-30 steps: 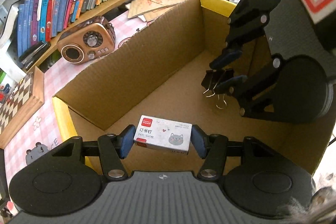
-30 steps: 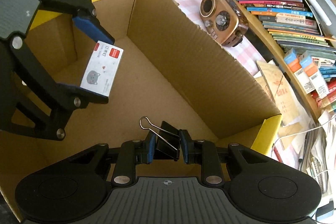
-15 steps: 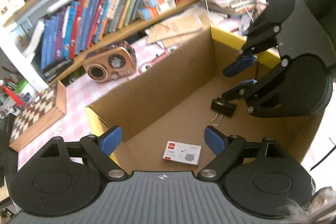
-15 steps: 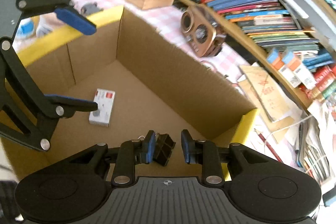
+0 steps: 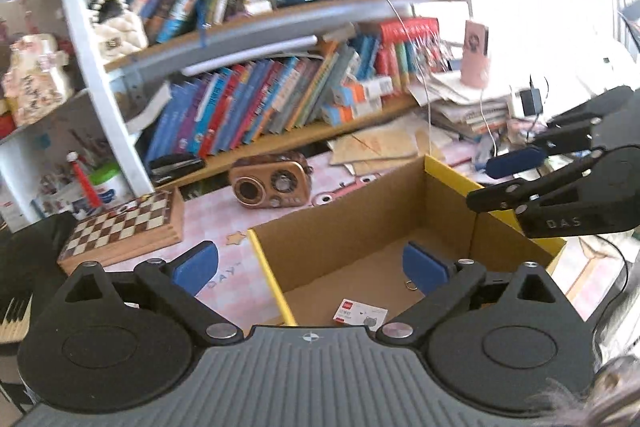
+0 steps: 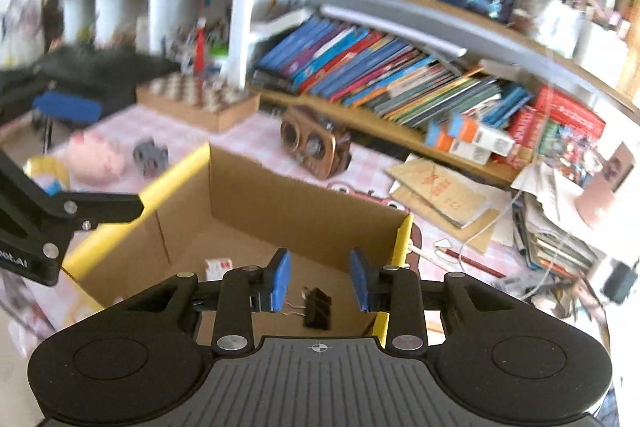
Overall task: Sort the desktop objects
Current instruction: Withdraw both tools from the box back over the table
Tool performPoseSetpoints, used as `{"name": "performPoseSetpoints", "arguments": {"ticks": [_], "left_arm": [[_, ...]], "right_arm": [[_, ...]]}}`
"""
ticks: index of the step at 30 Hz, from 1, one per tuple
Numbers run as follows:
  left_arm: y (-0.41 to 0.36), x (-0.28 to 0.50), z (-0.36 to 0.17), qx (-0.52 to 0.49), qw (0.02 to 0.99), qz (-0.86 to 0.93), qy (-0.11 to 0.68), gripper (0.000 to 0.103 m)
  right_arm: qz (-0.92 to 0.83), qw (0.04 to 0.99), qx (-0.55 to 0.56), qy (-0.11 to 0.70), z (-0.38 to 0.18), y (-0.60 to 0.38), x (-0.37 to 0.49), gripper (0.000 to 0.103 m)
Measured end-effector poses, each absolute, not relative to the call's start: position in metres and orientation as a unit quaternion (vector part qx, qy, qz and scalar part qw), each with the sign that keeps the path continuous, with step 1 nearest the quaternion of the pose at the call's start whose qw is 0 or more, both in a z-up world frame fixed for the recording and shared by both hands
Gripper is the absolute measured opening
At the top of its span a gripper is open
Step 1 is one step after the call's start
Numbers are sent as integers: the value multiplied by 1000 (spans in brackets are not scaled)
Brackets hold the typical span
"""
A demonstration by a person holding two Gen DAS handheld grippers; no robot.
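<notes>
1. Your left claw [image 5: 310,265] is spread wide with nothing between its blue pads [image 5: 424,269], and it hovers above the near left corner of the cardboard box [image 5: 360,227].
2. Your right claw [image 6: 320,281] is also parted and grips nothing; it hangs over the box's right end, above the yellow-edged rim [image 6: 402,247].
3. The staple box [image 5: 361,313], white with a red logo and a small cat drawing, lies flat on the box floor near the front wall. From the right wrist view you see only a part of it [image 6: 218,267], close to the left wall.
4. The black binder clip [image 6: 318,309] lies on the box floor below the right claw, between its pads in that view, with its wire handles pointing left. It sits well apart from the staple box.
5. Behind the cardboard box, on the pink checked desk [image 5: 208,219], stand a brown retro radio [image 5: 270,183] and a wooden chessboard [image 5: 128,227].
6. A bookshelf [image 5: 256,99] packed with leaning books runs along the back, with loose papers [image 5: 384,147] heaped at its foot.
</notes>
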State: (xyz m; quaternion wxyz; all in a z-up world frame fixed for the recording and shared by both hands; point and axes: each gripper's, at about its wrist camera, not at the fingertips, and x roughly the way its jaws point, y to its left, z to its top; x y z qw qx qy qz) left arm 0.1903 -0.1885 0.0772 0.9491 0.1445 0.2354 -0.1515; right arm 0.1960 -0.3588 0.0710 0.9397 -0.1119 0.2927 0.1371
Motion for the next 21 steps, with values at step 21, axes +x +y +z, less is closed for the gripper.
{"name": "performPoseSetpoints", "arguments": {"ticks": [21], "left_arm": [[-88,88,55,53,965,-89,243,100]], "right_arm": [[-28,964,5,264,50,-322,71,34]]}}
